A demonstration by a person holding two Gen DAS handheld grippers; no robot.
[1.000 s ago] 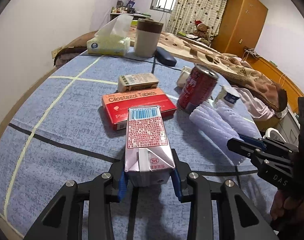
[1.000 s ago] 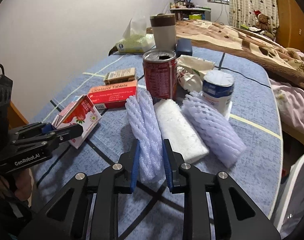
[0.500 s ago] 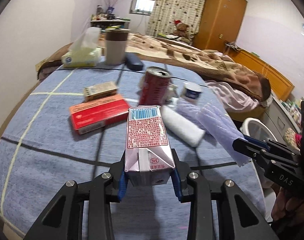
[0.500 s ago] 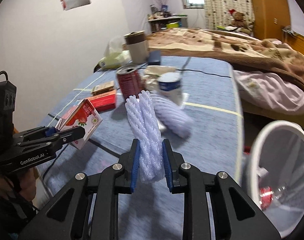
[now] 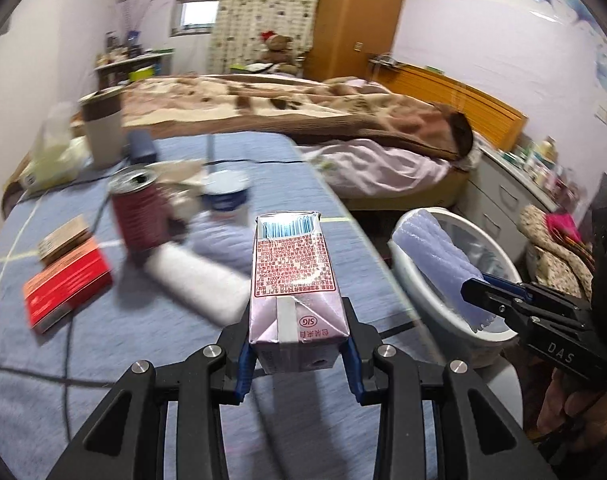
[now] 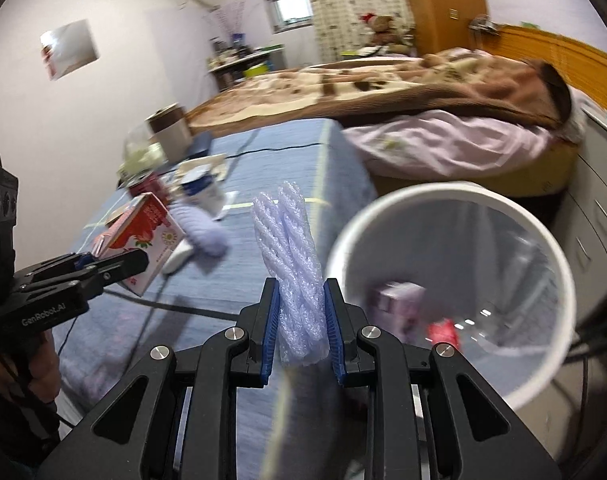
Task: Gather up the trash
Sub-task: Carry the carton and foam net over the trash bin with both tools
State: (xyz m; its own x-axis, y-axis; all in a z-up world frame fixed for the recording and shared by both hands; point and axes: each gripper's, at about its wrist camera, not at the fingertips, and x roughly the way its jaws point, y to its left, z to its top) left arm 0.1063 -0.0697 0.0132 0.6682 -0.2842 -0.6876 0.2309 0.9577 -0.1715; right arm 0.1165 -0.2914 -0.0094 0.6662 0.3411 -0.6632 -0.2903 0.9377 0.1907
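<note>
My left gripper (image 5: 297, 356) is shut on a pink milk carton (image 5: 293, 280) and holds it above the blue table near its right edge. The carton also shows in the right wrist view (image 6: 143, 240). My right gripper (image 6: 301, 340) is shut on a white foam net sleeve (image 6: 289, 256), held upright beside the white trash bin (image 6: 559, 280). In the left wrist view the sleeve (image 5: 439, 260) hangs over the bin's rim (image 5: 415, 276). The bin holds a small carton (image 6: 399, 300) and a red scrap (image 6: 443, 330).
On the table lie a red can (image 5: 141, 212), a white foam roll (image 5: 195, 280), another foam sleeve (image 6: 199, 228), a white-blue tub (image 5: 227, 196), red and tan boxes (image 5: 65, 280), a cup (image 5: 101, 130) and tissues. A bed (image 5: 303, 108) lies behind, drawers to the right.
Both grippers have swung right with their loads, off the table's middle toward the bin. The foam sleeve now hangs at the bin's rim. Neither grip has changed.
</note>
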